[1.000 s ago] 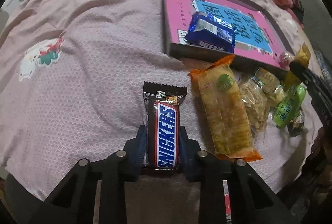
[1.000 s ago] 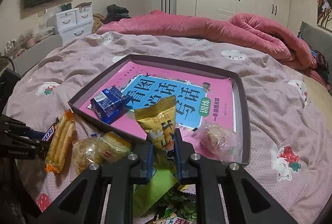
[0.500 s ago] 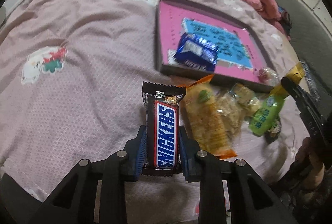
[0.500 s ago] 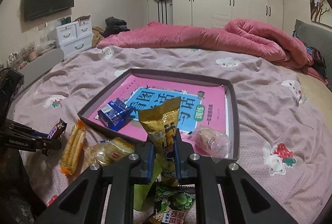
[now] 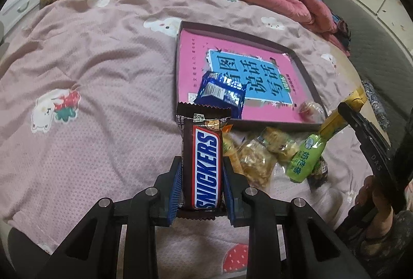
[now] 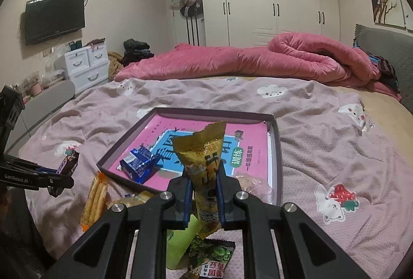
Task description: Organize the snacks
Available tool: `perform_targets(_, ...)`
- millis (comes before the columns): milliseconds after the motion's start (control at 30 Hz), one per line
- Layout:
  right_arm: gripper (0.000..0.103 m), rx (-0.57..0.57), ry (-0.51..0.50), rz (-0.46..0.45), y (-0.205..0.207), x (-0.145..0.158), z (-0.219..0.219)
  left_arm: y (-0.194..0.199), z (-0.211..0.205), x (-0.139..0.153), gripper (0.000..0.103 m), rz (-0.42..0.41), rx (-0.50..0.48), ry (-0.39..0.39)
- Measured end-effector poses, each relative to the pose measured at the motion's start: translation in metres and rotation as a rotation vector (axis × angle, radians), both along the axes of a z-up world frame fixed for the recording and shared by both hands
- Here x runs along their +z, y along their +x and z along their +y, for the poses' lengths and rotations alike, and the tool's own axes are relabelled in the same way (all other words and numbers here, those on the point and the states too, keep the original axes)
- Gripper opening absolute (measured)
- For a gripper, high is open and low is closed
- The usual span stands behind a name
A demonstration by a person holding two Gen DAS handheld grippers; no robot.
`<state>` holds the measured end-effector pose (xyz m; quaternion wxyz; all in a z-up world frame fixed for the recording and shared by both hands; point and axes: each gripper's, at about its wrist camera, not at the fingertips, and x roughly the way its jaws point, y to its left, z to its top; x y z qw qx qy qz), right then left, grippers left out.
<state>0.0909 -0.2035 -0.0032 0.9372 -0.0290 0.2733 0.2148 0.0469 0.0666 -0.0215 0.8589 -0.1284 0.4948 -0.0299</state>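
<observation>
A Snickers bar (image 5: 202, 165) stands lengthwise, clamped above the bed. A yellow snack pouch (image 6: 205, 165) is held upright. In the shallow tray (image 6: 276, 162) lie a blue foil packet (image 6: 140, 162) and a clear-wrapped bun (image 5: 311, 111). Beside it lie an orange biscuit pack (image 6: 94, 199), clear cracker packs (image 5: 258, 162) and a green pouch (image 5: 307, 160).

1. My left gripper (image 5: 202, 184) is matte black, with two angular linkage arms on each side.
2. Round silver screws (image 5: 151, 191) sit at its joints, four in view.
3. Its finger pads (image 5: 174, 191) are ribbed and blue.
4. My right gripper (image 6: 204, 195) has the same build: black arms, silver screws, blue-edged pads.
5. From the right wrist camera, the left gripper's side reads "GenRobot.AI" in white.
6. A bare hand (image 5: 371, 196) shows at the right gripper's handle.
</observation>
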Motion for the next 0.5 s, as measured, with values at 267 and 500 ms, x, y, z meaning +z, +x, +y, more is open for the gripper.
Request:
perform_targets(267,0.016,-0.012,0.054,-0.025,0.001,0.015,-0.007,0.008,-0.005,0.011,0.03,-0.023,-0.011,0.003)
perform_targets(500,0.016,-0.017,0.087,-0.02,0.007,0.021,-0.01,0.018,-0.02,0.018,0.03,-0.033,-0.042,0.0)
